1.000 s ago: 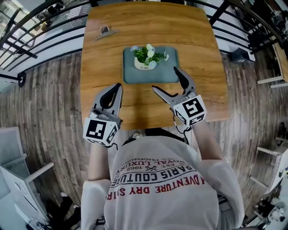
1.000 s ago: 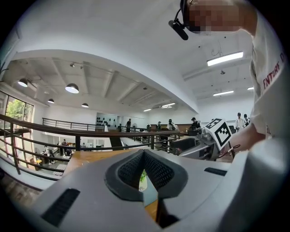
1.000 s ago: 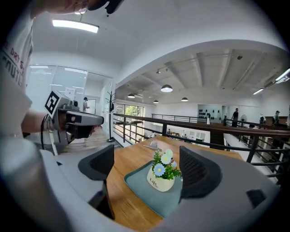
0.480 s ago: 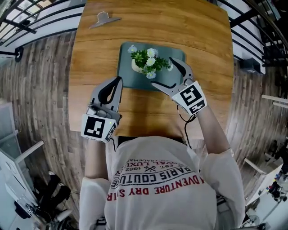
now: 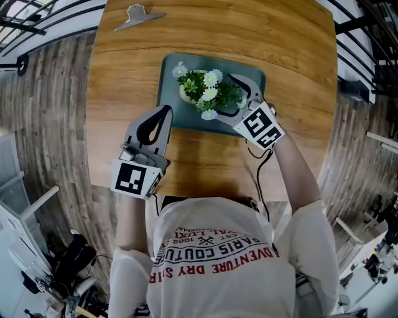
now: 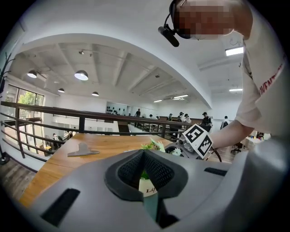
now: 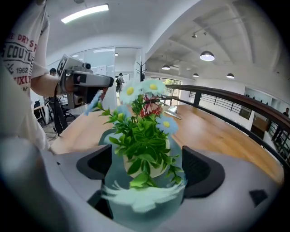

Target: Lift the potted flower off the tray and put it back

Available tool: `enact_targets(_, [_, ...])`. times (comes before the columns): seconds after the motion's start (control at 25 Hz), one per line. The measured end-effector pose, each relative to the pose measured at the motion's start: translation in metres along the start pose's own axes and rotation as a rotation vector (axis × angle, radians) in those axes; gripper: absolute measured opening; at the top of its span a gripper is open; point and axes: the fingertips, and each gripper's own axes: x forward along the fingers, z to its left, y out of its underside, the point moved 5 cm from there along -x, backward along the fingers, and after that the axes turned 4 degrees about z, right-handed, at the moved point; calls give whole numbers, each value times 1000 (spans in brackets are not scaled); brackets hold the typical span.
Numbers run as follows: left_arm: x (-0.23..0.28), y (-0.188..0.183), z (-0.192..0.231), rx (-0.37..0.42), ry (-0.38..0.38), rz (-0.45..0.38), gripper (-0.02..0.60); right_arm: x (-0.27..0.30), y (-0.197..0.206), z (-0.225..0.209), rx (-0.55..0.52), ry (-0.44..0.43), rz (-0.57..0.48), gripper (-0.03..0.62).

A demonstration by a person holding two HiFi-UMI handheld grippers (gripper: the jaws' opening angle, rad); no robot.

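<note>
— Potted flower (image 7: 145, 136): is it between the jaws of the right gripper (image 7: 147, 170)?
— Yes. Those jaws have just been opening and stand wide, one pad on either side of the pot, so they can close on it for the lift. The pot stands on the tray (image 5: 199, 61), left of the tray's middle.
— Are they pressing it yet?
— Seemingly not, but leaves hang over the pot's sides, so I can't be sure.
— And the left gripper (image 6: 144, 154)?
— Its jaws are closed on nothing. It sits by the tray's near left corner, probably kept clear of the reach.
— What's hidden?
— In the head view, foliage covers most of the pot and the right gripper's lower jaw. A blurred petal masks where the pot meets the tray. Beyond the tray, a metal clip (image 5: 137, 15) lies on the table (image 5: 286, 37).
</note>
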Motion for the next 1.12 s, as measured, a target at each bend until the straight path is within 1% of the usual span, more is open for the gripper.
enact_targets(0.28, [18,15,15,-28,2,21,12,32,7,-7,-5,-75,29,463])
enact_targets(0.44, [26,19,24,-63,5,15,12,46,8,-6,-22,-110,39,463])
enact_targets(0.52, [27,22,27,-68,4,16,12,53,10,-4,-22,-114,40,463])
enact_targets(0.64, [27,23,28,-54,-1,23,12,55,11,-2,-3,-119,18,463])
enact_targets(0.88, [28,27,35,-55,-3,26,12,56,5,-4,-19,-123,-3,463])
enact_targets(1.12, [25,32,40,-57,10,33,12,63,3,-3,7,-78,-2,472])
